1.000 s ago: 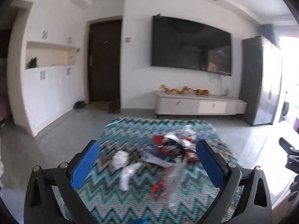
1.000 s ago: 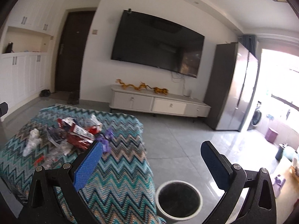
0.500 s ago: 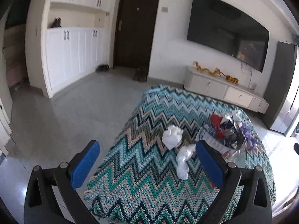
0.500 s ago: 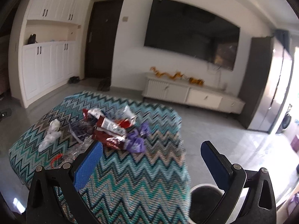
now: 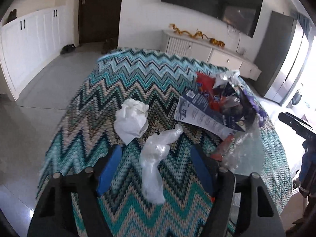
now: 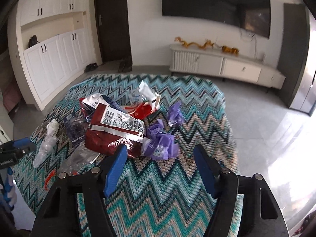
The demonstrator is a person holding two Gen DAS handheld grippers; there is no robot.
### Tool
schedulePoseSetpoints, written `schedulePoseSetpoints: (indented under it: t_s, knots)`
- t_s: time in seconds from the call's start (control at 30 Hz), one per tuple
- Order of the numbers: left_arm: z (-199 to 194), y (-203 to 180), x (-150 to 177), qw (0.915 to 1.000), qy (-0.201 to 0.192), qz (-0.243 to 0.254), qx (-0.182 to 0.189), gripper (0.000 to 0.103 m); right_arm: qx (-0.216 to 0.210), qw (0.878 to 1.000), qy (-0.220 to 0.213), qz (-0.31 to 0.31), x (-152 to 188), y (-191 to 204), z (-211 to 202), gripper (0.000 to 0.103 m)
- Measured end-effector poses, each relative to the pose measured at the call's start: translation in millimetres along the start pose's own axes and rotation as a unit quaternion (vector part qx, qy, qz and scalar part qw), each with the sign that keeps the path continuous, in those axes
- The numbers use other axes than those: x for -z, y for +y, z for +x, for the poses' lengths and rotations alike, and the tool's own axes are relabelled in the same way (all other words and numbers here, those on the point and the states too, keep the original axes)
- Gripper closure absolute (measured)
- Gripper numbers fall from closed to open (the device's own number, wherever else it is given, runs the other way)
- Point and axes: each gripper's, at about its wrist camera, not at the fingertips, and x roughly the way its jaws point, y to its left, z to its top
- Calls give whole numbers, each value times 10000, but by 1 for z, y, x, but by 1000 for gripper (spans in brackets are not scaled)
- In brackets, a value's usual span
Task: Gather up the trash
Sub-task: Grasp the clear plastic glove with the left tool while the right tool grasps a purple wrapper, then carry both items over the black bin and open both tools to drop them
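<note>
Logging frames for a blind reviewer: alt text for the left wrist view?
The open left gripper straddles a crumpled clear plastic bag on a zigzag-patterned cloth. A white tissue wad lies just beyond; a wrapper pile sits to the right.

Both wrist views — trash pile (image 5: pixel 221 106) shared

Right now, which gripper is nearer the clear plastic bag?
Left. The clear plastic bag lies between the open left gripper jaws; the right gripper is off across the pile, by the purple wrapper.
</note>
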Motion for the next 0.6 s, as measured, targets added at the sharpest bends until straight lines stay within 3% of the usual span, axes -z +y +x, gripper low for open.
schedulePoseSetpoints:
  t_s: [0.2, 0.27, 0.33, 0.47, 0.6]
  knots:
    - [29, 10, 2, 9991, 373, -180, 58, 51, -268, 9991, 262, 175, -7, -5, 50, 38]
    - [34, 10, 4, 9986, 468, -226, 112, 62, -325, 9986, 359, 219, -7, -6, 62, 41]
    - [36, 9, 6, 9981, 528, -263, 147, 73, -457, 9972, 454, 369, -4, -10, 70, 53]
    - [24, 7, 6, 9989, 358, -290, 112, 75, -641, 9956, 348, 586, 2, -19, 63, 62]
    - [-4, -2, -1, 9998, 62, -182, 28, 76, -611, 9967, 7, 539, 4, -24, 35, 64]
